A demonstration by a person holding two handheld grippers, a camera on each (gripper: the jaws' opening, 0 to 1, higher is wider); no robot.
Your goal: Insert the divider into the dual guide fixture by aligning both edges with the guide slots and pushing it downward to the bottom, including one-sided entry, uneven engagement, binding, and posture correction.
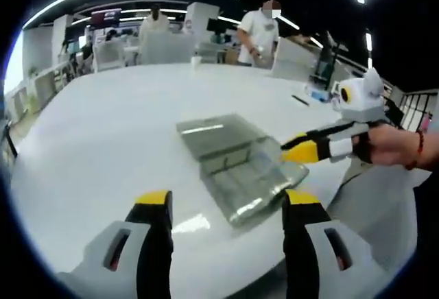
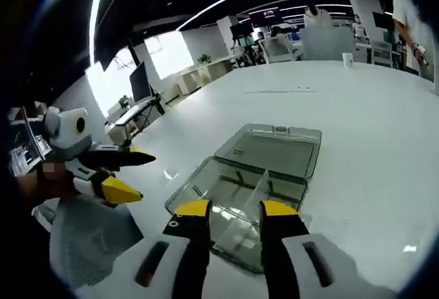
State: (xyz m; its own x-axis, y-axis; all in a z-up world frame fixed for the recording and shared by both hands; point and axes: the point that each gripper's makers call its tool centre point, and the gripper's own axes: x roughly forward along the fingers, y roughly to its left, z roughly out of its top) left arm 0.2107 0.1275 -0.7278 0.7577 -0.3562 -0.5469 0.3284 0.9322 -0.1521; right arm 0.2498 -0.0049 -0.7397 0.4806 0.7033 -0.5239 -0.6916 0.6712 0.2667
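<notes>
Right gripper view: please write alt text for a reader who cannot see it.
A clear plastic box with its lid folded open lies on a white table, a clear divider standing inside it. The right hand-held gripper hovers open above; the left hand-held gripper enters from the left.

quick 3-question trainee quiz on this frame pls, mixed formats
1. True or false: the lid of the clear box lies open, flat on the white table.
2. Multiple choice: in the right gripper view, the clear divider is
A) lying on the table outside the box
B) standing upright inside the box
C) resting on the lid
3. Fill in: the jaws of the left tool are spread ____, holding nothing.

Key
1. True.
2. B. It stands in the box just beyond the tips of the right tool; whether that tool grips it cannot be told.
3. Open.
</notes>
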